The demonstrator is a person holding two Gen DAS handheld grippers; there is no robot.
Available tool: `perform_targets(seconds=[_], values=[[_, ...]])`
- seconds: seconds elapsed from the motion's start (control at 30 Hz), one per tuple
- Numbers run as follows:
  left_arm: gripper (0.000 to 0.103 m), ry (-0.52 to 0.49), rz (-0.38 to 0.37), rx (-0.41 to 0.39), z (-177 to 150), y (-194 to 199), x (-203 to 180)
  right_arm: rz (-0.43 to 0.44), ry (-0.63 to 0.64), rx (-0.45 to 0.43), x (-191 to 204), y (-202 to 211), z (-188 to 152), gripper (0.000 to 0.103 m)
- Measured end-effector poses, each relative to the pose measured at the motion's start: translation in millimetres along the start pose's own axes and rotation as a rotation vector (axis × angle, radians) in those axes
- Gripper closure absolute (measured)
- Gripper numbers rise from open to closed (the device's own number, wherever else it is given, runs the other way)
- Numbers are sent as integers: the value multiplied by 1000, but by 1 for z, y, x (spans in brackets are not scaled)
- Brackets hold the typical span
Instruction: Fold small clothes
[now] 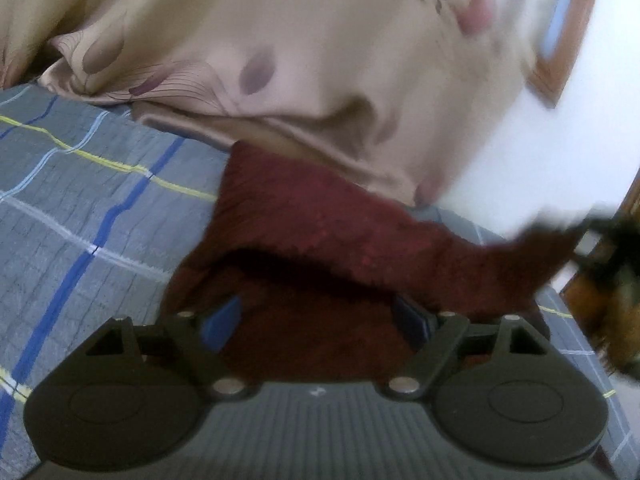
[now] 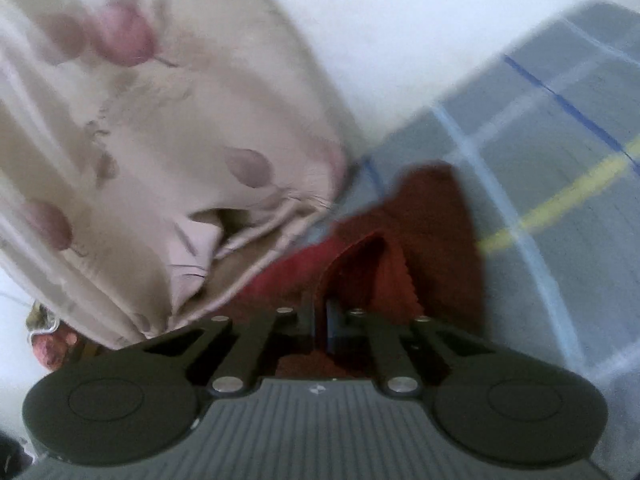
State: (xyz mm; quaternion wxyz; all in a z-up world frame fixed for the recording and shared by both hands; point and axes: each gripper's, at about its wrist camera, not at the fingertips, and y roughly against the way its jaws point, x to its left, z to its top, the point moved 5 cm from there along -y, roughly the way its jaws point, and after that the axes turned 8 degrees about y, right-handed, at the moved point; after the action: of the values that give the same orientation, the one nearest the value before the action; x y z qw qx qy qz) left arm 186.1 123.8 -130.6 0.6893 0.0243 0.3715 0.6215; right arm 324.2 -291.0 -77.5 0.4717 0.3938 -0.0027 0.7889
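A dark red knitted garment (image 1: 320, 232) lies on the grey plaid bedsheet (image 1: 80, 200). My left gripper (image 1: 316, 320) is open, its blue pads wide apart, with the red cloth lying between and over the fingers. In the left wrist view the garment's far right corner (image 1: 552, 240) is pulled up toward the blurred right gripper (image 1: 604, 240). In the right wrist view my right gripper (image 2: 332, 320) is shut on a fold of the red garment (image 2: 420, 232), the fingers close together on the cloth.
A beige quilt with purple leaf print (image 1: 260, 60) is heaped just behind the garment, also in the right wrist view (image 2: 140, 140). A white wall (image 1: 560, 152) and a wood-framed picture (image 1: 568, 28) stand beyond. The plaid sheet (image 2: 560, 160) extends right.
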Motion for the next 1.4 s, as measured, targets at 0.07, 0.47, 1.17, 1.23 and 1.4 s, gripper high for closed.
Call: perform_targets(seconds=[0.07,0.47,1.17,1.23,1.4], values=[[20,-26,11,-9,-5,-2,-3,131,75,-125,36,21,20,93],[20,-4,-3,5,-6,-10,-2,-130,-22,-59,-71,13,-14,94],[17,-48,-96,-5,8,48,-25,22,-15,-128,-13,142,-46,55],[17,-64,-108,-16,9,76,-28,38,50,-119,8,188,-70,43],[17,-75,-114,33,-19,136,-15,-62,155,-46,42,276,-145,41]])
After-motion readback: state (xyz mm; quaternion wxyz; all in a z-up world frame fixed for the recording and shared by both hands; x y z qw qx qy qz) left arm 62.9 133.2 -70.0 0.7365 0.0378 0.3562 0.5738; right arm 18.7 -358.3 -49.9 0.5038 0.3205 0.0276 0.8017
